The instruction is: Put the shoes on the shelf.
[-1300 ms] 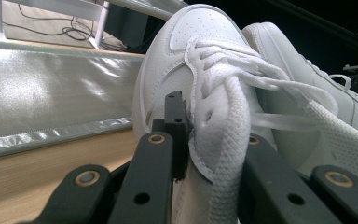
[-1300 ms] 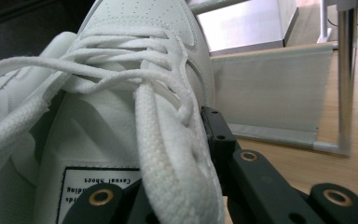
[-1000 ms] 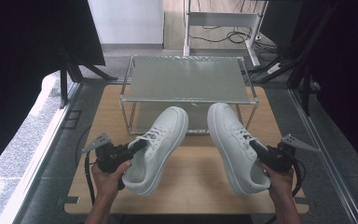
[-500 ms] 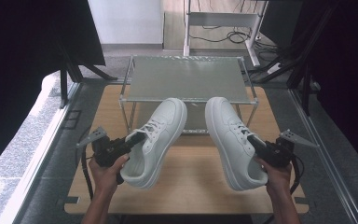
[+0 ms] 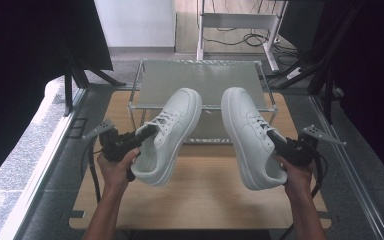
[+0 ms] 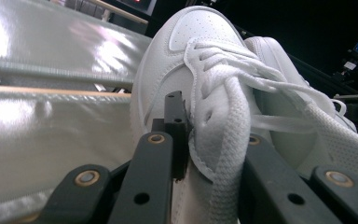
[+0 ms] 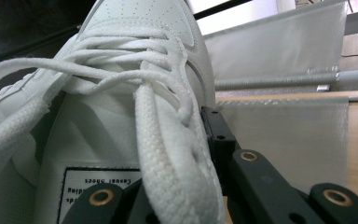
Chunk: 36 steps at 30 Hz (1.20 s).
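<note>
Two white lace-up sneakers are held off the wooden table (image 5: pixel 205 200), toes pointing away toward a low rack. My left gripper (image 5: pixel 145 134) is shut on the left sneaker (image 5: pixel 172 127). In the left gripper view, the gripper (image 6: pixel 214 126) pinches the left sneaker (image 6: pixel 200 28) at its laced collar edge, one jaw outside and one inside. My right gripper (image 5: pixel 276 140) is shut on the right sneaker (image 5: pixel 245 130) the same way. Seen in the right gripper view, the gripper (image 7: pixel 168 154) clamps the right sneaker (image 7: pixel 140 23) by its side wall beside the tongue label.
A two-tier metal-framed rack (image 5: pixel 200 80) with grey mesh shelves stands at the table's far edge, its front rail just under the sneaker toes. Black stands and cables sit on the floor behind and to both sides. Bare table lies below the shoes.
Both hands have risen and carried the sneakers up and farther toward the rack. The toes now reach over the rack's front edge. The grips are unchanged.
</note>
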Each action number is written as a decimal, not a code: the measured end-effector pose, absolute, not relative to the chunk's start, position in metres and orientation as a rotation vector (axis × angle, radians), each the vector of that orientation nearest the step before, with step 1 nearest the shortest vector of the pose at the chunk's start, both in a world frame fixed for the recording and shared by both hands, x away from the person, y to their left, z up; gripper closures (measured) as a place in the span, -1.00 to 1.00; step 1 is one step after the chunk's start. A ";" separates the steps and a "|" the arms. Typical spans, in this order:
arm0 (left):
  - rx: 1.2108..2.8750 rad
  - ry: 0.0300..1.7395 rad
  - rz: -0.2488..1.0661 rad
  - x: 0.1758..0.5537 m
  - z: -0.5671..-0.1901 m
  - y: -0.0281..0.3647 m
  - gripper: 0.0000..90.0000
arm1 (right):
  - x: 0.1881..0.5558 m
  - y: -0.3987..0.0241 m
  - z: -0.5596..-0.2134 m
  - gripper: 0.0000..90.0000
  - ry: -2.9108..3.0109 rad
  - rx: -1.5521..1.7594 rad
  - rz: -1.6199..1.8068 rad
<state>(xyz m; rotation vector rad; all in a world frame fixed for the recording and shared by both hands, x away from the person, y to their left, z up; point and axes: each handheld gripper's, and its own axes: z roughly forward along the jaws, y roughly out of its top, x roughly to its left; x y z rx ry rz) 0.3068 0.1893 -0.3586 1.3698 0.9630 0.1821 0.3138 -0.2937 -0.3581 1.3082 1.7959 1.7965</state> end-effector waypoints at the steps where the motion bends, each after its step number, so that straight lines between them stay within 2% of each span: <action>1: 1.367 0.960 0.186 0.310 -0.355 0.190 0.82 | 0.315 -0.294 -0.355 0.92 1.794 1.309 1.797; 11: 1.345 0.961 0.183 0.332 -0.331 0.190 0.82 | 0.338 -0.296 -0.330 0.92 1.775 1.308 1.750; 25: 1.366 0.959 0.172 0.369 -0.306 0.169 0.82 | 0.381 -0.295 -0.298 0.92 1.723 1.379 1.767; 36: 1.362 0.977 0.185 0.391 -0.289 0.160 0.82 | 0.407 -0.287 -0.284 0.92 1.709 1.414 1.701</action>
